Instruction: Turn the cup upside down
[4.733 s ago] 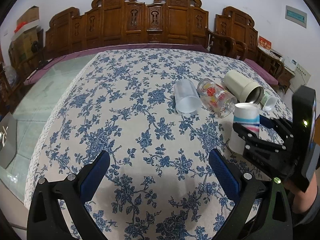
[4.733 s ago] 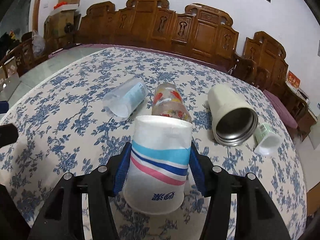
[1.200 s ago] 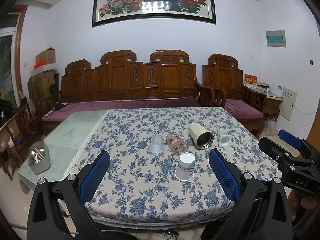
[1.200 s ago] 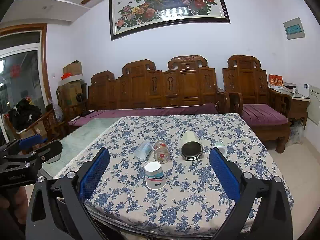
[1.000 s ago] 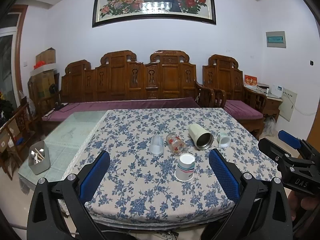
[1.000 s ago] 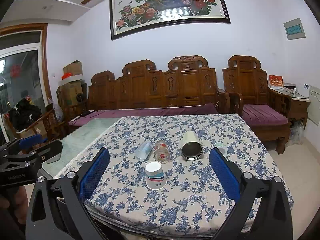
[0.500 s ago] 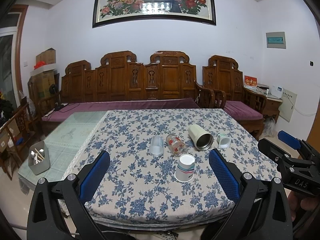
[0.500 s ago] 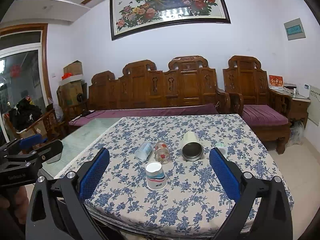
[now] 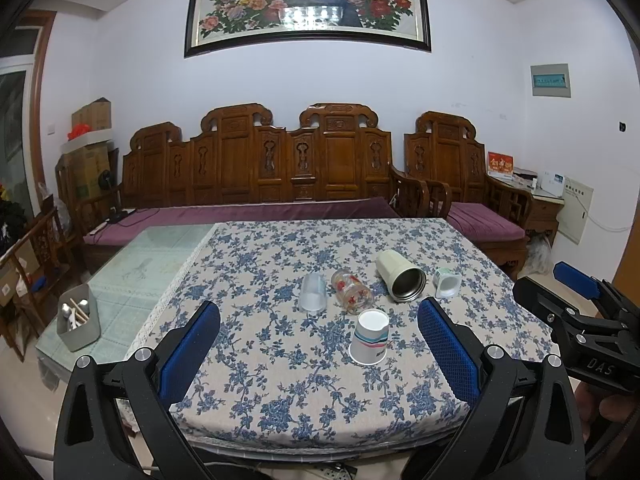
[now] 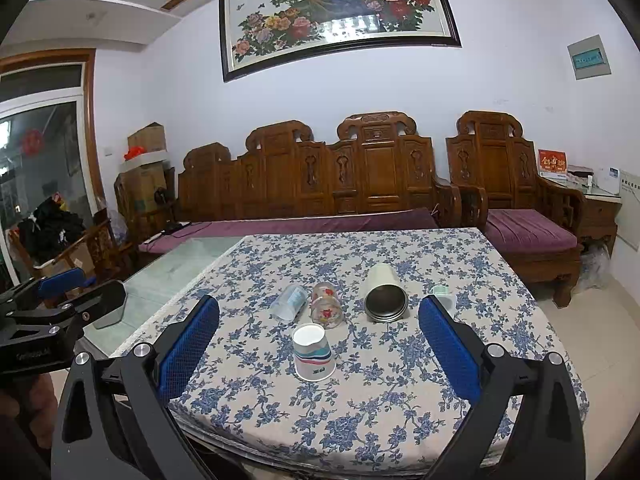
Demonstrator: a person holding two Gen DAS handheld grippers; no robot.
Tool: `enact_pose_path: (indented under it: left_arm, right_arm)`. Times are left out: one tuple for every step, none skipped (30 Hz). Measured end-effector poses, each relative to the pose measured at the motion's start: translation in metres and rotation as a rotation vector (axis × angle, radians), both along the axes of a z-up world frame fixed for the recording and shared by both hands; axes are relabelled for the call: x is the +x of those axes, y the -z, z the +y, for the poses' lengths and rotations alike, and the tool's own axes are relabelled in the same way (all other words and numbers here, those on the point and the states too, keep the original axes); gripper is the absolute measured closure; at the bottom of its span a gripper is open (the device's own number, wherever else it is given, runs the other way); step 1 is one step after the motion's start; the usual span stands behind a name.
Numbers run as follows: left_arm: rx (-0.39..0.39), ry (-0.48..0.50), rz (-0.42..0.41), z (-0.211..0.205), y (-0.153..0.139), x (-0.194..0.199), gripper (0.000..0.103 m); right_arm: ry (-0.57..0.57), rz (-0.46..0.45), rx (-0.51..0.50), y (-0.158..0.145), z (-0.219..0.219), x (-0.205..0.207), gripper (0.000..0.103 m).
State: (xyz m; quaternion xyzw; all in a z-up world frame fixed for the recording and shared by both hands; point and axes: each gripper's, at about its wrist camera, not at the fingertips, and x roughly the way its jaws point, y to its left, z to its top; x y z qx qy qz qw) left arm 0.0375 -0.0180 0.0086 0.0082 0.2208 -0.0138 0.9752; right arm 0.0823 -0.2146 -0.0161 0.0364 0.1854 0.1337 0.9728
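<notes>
A striped paper cup (image 9: 370,338) stands upside down on the blue-flowered tablecloth (image 9: 280,360), rim down; it also shows in the right wrist view (image 10: 313,352). My left gripper (image 9: 320,348) is open and empty, held back from the table's near edge. My right gripper (image 10: 319,348) is open and empty too, also well back from the cup. The right gripper shows at the right edge of the left wrist view (image 9: 580,312), and the left gripper at the left edge of the right wrist view (image 10: 60,300).
Behind the paper cup lie a frosted plastic cup (image 9: 312,292), a patterned glass (image 9: 352,291), a cream steel tumbler (image 9: 400,276) and a small white cup (image 9: 446,282). A grey utensil bin (image 9: 78,322) stands on the glass table at left. Wooden benches (image 9: 300,168) line the wall.
4.7 s ago my right gripper was shut on the paper cup at the table. Now the cup stands free and both grippers are far back. Over the last second almost nothing moved.
</notes>
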Motion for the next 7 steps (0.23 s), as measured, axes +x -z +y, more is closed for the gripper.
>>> enact_pose_path:
  left_arm:
    - [0.0,-0.001,0.001,0.0,0.0,0.0,0.008]
    - [0.0,-0.001,0.0,0.0005,0.0002,-0.0012,0.008]
    - [-0.001,-0.002,0.0,0.0008,0.0,-0.0017,0.008]
    - [-0.001,-0.001,-0.001,0.0009,-0.0002,-0.0019,0.008]
    - [-0.001,0.001,-0.001,0.0008,0.0,-0.0017,0.008]
    - [-0.001,0.001,-0.003,0.0007,-0.0003,-0.002,0.008]
    - [0.0,0.001,-0.004,0.0005,-0.0007,-0.0023,0.008]
  right_arm:
    - [0.0,0.0,0.0,0.0002,0.0003,0.0001,0.002]
    - [0.0,0.001,0.0,0.0001,0.0,0.0,0.002]
    - [0.0,0.0,0.0,0.0001,0.0,0.0,0.002]
    - [0.0,0.0,0.0,0.0003,0.0003,0.0,0.002]
    - [0.0,0.0,0.0,0.0001,-0.0001,0.0,0.002]
    - [0.0,0.0,0.001,0.0002,-0.0001,0.0,0.002]
    - [0.0,-0.001,0.001,0.0006,0.0008,0.0,0.002]
